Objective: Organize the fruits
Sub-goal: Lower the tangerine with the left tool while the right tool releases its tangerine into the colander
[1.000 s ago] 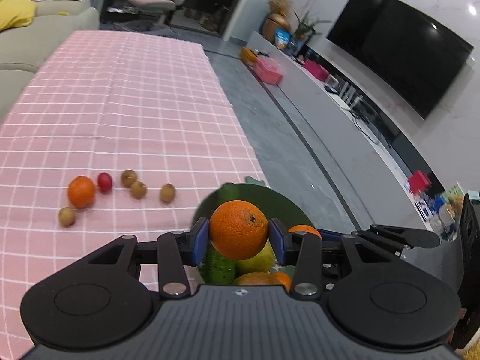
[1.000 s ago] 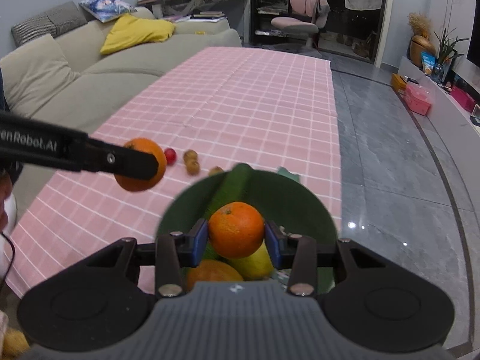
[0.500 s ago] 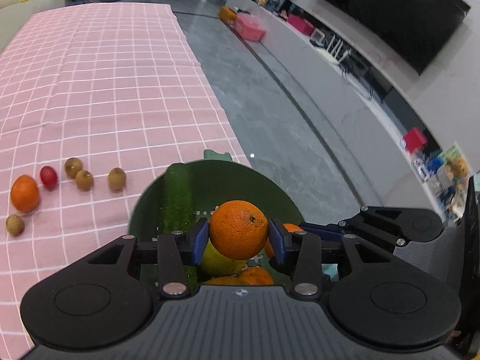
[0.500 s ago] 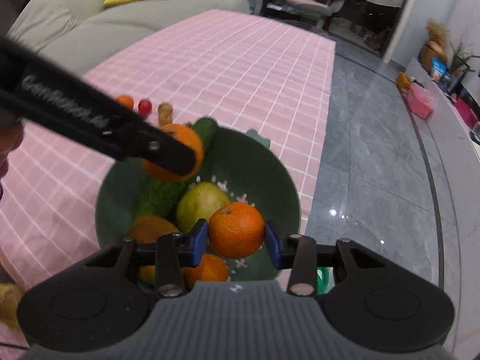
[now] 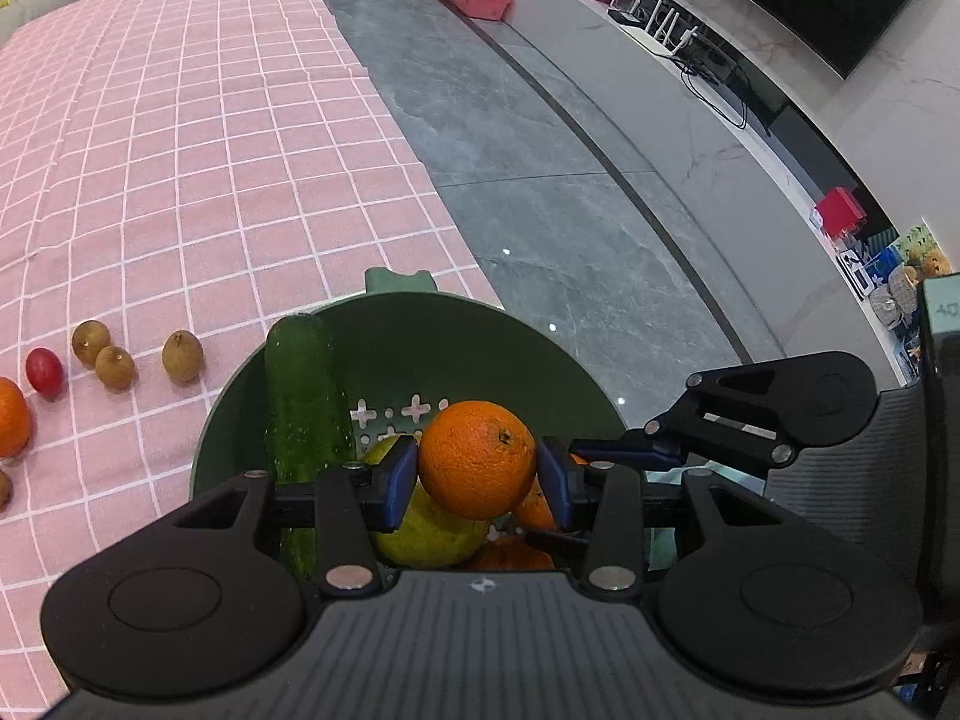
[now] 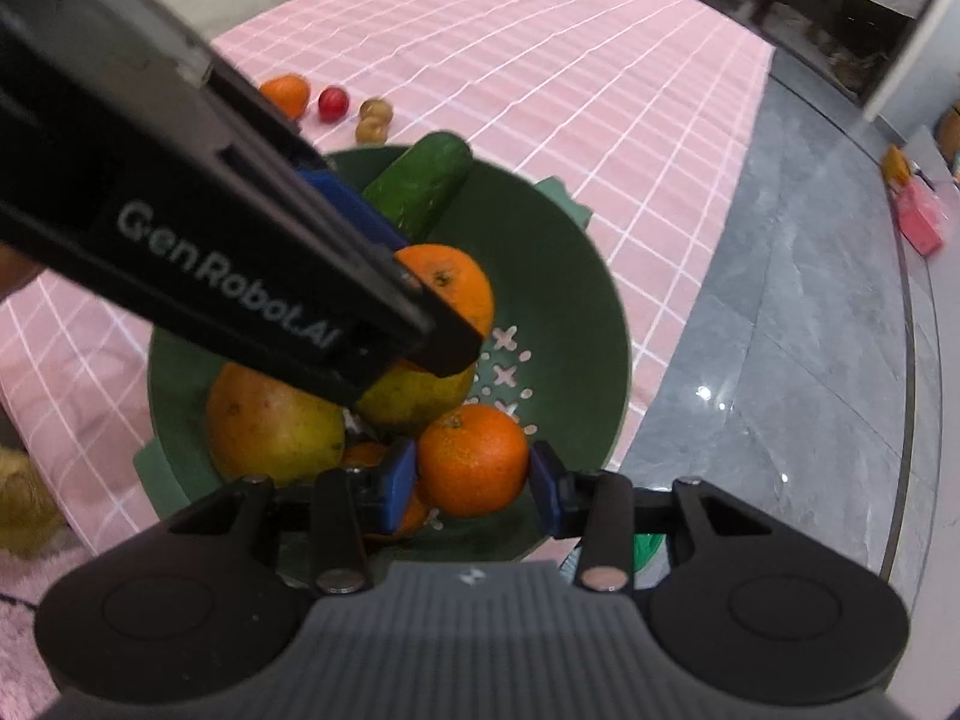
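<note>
My left gripper (image 5: 477, 474) is shut on an orange (image 5: 477, 459) and hangs over the green strainer bowl (image 5: 456, 348). My right gripper (image 6: 472, 480) is shut on a second orange (image 6: 472, 459) above the near side of the same bowl (image 6: 558, 264). In the right wrist view the left gripper's arm (image 6: 198, 228) crosses from the upper left with its orange (image 6: 453, 288) over the bowl's middle. A cucumber (image 5: 303, 408), a yellow-green pear (image 6: 414, 390), a mango (image 6: 270, 420) and more oranges lie in the bowl.
On the pink checked tablecloth (image 5: 180, 150) left of the bowl lie another orange (image 5: 12, 426), a red fruit (image 5: 43, 369) and several small brown fruits (image 5: 114, 366). The bowl stands near the table's right edge, with grey floor (image 5: 570, 210) beyond.
Both grippers, each still holding its orange, have come down and tilted over the bowl. The left gripper moved from beside the bowl to above its middle.
</note>
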The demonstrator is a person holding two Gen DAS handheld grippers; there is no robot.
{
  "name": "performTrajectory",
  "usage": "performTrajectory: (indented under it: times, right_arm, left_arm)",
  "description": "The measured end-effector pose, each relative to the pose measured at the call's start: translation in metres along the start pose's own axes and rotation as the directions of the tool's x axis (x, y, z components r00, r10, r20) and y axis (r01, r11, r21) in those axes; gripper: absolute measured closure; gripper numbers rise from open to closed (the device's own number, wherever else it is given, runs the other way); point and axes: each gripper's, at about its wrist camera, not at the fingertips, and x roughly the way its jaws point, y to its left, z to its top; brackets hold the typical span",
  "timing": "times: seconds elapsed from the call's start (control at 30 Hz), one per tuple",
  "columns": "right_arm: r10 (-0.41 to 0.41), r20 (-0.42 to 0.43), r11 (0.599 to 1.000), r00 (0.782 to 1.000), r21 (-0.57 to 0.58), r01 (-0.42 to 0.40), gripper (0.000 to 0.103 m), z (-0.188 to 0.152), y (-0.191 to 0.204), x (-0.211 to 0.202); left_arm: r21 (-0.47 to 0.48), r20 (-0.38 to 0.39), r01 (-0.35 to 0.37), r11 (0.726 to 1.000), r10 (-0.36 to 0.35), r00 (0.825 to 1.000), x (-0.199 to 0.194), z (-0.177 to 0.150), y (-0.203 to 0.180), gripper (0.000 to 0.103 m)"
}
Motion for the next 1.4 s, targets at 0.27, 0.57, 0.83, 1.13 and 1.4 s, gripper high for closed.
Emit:
performTrajectory:
  times: [0.27, 0.57, 0.83, 1.13, 1.4]
  right_arm:
    - [0.021, -0.031, 0.998, 0.999, -0.051, -0.022, 0.065, 0.005, -0.005, 0.012]
    - [0.029, -0.056, 0.996, 0.998, -0.08, -0.033, 0.064, 0.006, -0.006, 0.01]
    - [0.052, -0.034, 0.998, 0.998, -0.029, -0.053, 0.056, 0.01, -0.01, 0.009]
    - [0.051, -0.027, 0.999, 0.998, 0.002, -0.051, 0.054, 0.008, -0.005, 0.009]
    - [0.046, -0.025, 0.999, 0.999, 0.016, -0.045, 0.05, 0.011, -0.005, 0.008]
  left_arm:
    - [0.057, 0.009, -0.047, 0.997, 0.047, 0.999, 0.003, 0.008, -0.001, 0.054]
    - [0.088, -0.012, -0.099, 0.991, 0.101, 0.995, 0.012, 0.01, -0.005, 0.054]
    - [0.075, -0.018, -0.097, 0.992, 0.099, 0.995, 0.017, 0.011, -0.004, 0.054]
    - [0.07, -0.03, -0.098, 0.993, 0.1, 0.994, 0.015, 0.007, -0.002, 0.053]
    - [0.093, -0.012, -0.08, 0.992, 0.081, 0.997, -0.007, 0.001, -0.005, 0.05]
